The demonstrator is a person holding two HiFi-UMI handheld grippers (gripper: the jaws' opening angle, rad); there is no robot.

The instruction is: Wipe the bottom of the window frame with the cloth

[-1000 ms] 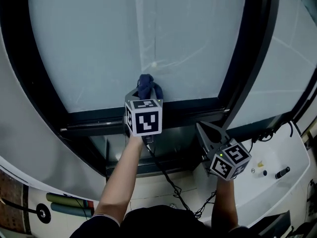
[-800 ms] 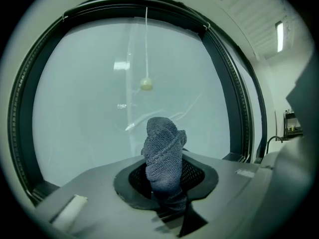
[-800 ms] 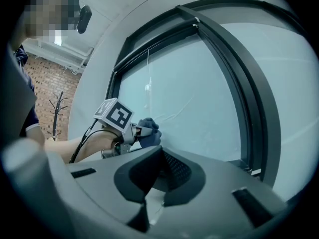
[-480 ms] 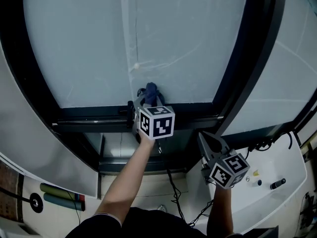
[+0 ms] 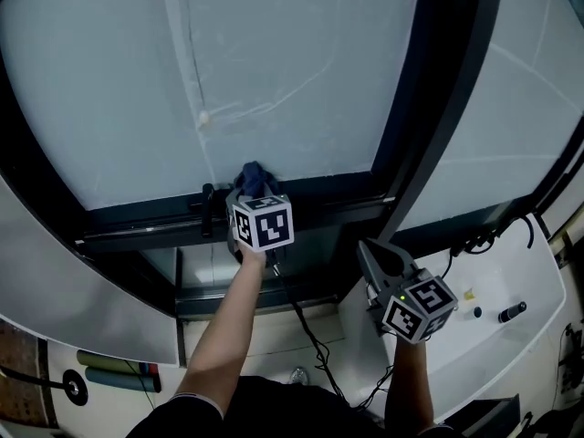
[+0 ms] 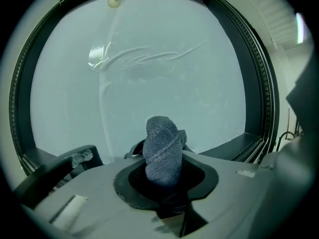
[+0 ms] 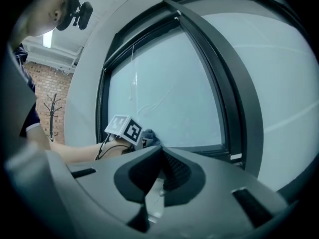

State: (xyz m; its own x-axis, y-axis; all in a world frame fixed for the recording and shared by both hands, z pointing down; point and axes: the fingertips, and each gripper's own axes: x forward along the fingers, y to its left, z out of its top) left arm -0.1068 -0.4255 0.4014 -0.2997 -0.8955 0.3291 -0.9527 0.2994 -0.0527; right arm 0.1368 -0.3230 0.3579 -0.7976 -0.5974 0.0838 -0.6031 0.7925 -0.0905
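Our left gripper grasps the cloth at the far frame; our right gripper, nearer, is clenched on nothing.

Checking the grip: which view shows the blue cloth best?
The left gripper view: the blue knitted cloth fills the centre, clamped between the jaws. Head view shows only its top; right gripper view, a small patch.

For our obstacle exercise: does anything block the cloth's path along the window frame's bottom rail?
A small black fitting sits on the bottom rail just left of the cloth in the left gripper; rightward, nothing visible blocks it.
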